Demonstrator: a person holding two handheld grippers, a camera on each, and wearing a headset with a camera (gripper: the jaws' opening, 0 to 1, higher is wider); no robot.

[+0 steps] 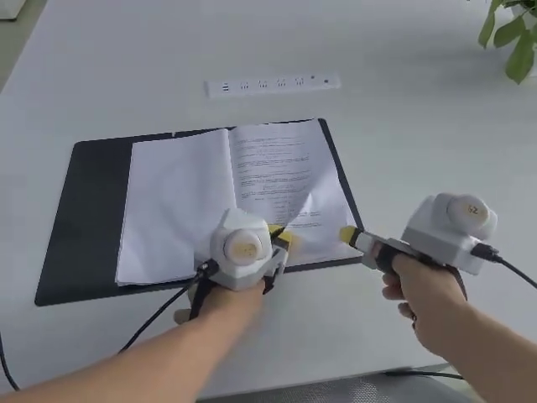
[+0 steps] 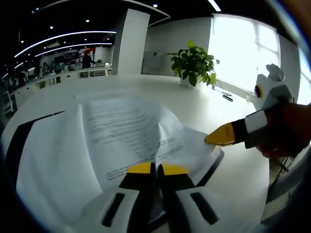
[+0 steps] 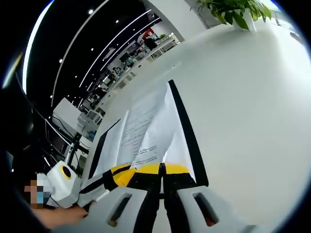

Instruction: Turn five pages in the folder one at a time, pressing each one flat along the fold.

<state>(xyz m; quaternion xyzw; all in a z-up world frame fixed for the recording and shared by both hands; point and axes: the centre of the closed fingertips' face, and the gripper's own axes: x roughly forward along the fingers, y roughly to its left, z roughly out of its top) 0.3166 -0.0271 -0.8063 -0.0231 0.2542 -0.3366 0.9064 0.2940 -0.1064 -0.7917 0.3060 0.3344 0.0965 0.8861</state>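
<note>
**A:** As the head view looks down, where does the folder (image 1: 84, 218) lie?

**B:** It lies open and flat, close to the near edge of the bench (image 1: 126, 59) and left of middle. A white power strip (image 1: 273, 84) lies beyond it toward the far edge. A plant (image 1: 512, 34) leans in at the far right corner.

**A:** And the pages?

**B:** A blank sheet (image 1: 176, 201) covers the left half. On the right, the printed page (image 1: 285, 168) bows up at its lower edge. There the left gripper (image 1: 281, 240) sits just right of the fold. The right gripper (image 1: 347, 237) is at the folder's near right corner, its tip pointing at the page.

**A:** What about the left gripper view?

**B:** Its yellow-tipped jaws are pressed together on the printed page's near edge, and a ridge in the paper runs up from them. The right gripper's yellow tip comes in from the right. It is touching the page's corner or just beside it; I can't tell which.

**A:** And the right gripper view?

**B:** Its jaws are clenched tip to tip over the folder's near right corner, just inside the black border. The printed page arches ahead of them. The left gripper sits low on the left, at that page's near edge.
</note>
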